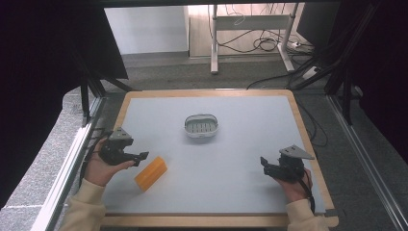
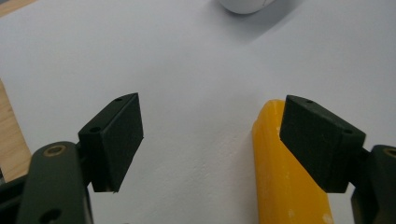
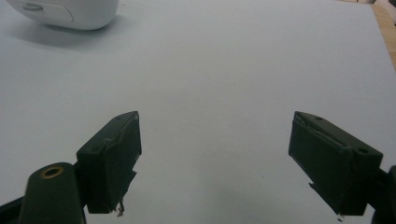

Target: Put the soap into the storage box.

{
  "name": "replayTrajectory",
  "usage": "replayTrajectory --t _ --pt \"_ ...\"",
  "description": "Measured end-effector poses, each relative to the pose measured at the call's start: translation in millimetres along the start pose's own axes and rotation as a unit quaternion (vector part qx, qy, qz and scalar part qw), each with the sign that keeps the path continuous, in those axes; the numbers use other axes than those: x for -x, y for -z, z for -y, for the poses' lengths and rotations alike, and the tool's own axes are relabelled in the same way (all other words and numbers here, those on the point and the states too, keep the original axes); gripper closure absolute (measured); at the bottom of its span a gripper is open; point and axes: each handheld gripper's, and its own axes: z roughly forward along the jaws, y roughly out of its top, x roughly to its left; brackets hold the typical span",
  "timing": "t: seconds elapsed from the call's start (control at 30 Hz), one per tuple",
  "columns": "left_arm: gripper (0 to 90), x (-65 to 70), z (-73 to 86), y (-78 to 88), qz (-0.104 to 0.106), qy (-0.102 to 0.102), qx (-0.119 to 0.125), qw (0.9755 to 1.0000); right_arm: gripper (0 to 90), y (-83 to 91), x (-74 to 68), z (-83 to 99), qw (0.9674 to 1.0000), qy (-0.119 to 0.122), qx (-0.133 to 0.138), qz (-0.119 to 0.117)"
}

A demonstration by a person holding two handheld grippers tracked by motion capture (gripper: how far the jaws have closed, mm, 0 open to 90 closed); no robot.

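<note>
An orange-yellow bar of soap (image 1: 151, 173) lies flat on the pale grey table top, left of centre near the front. My left gripper (image 1: 142, 156) hovers just behind it, open. In the left gripper view the soap bar (image 2: 280, 177) sits under the right-hand jaw, with nothing between the pads and my left gripper (image 2: 210, 140) wide. A white soap dish (image 1: 201, 126) with a slotted floor stands at mid-table; its rim (image 2: 245, 5) peeks in at the top. My right gripper (image 1: 263, 162) rests open at the front right, and in its own view my right gripper (image 3: 215, 158) has bare table between its jaws.
The table has a wooden border (image 1: 308, 139) around the grey mat. The white dish (image 3: 70, 14) appears at the top left of the right gripper view. Black frame rails (image 1: 365, 159) run along both sides, and cables (image 1: 262, 44) lie on the floor beyond the far edge.
</note>
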Motion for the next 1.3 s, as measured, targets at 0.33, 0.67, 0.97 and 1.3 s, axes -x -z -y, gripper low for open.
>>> replayTrajectory --t 0.33,0.67,0.97,1.3 --pt "22.6 0.4 -1.9 0.9 -0.003 0.001 -0.012 0.9999 17.8 -1.5 0.1 3.3 0.9999 0.01 -0.004 0.004" --pt "21.4 5.7 -5.0 11.3 0.002 -0.004 -0.022 0.9998 17.7 -1.2 -1.8 4.9 0.9997 0.022 -0.002 0.01" --pt "21.2 15.1 -8.3 10.0 0.006 -0.011 -0.042 0.999 17.7 -2.1 -1.7 5.8 0.9997 0.022 -0.005 0.011" --pt "20.4 33.0 -10.7 -7.5 0.021 -0.037 -0.073 0.9964 17.7 -3.2 -3.4 6.3 0.9995 0.027 -0.01 0.012"
